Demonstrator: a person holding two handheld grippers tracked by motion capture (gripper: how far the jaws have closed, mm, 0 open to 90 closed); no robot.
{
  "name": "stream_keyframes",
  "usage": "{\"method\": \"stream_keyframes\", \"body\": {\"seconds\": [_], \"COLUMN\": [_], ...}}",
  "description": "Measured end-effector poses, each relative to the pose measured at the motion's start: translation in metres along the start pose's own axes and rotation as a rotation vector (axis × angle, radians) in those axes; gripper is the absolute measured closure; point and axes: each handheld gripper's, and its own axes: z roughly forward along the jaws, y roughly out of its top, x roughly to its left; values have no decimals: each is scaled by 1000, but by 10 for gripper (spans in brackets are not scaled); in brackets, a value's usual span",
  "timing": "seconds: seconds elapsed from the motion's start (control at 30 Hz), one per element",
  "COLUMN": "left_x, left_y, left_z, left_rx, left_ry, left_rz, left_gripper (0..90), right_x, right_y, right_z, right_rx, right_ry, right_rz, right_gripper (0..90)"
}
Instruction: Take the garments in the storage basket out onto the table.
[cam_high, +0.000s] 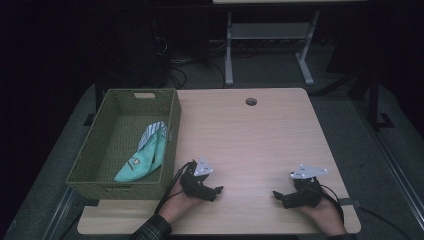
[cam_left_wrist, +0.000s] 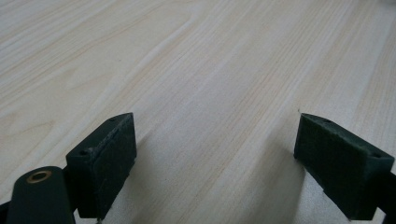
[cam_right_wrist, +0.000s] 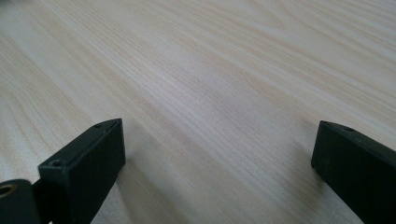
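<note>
Clearly we face a soft, light cloth (cam_high: 142, 160) in the basket (cam_high: 87, 165); pinch a bunched fold; both hand-held grippers, left (cam_high: 216, 191) and right (cam_high: 278, 196), gape empty on the worktop (cam_high: 260, 135).

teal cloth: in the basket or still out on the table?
In. The teal-and-white striped cloth lies bunched on the floor of the green woven basket, against its right wall; none of it hangs over the rim.

1. You will find one marking: a small dark print on the teal cloth (cam_high: 141, 161) lying in the woven basket (cam_high: 90, 165); it is too small to read.
2. You get no other legible text, number or sign.
</note>
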Motion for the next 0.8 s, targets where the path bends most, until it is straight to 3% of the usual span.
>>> {"method": "stream_keyframes", "body": {"seconds": [0.4, 0.47, 0.8], "left_x": [-1, 1, 4], "left_y": [7, 9, 17], "left_z": [0, 1, -4], "left_rx": [54, 60, 42], "left_ry": [4, -12, -3], "left_rz": [-5, 0, 5], "left_gripper": [130, 130, 130], "right_x": [-1, -1, -1], "right_y": [0, 0, 1], "right_z": [0, 0, 1], "right_rx": [4, 4, -1], "right_ry": [8, 8, 11], "right_rz": [-6, -7, -15], "right_gripper": [25, 25, 22]}}
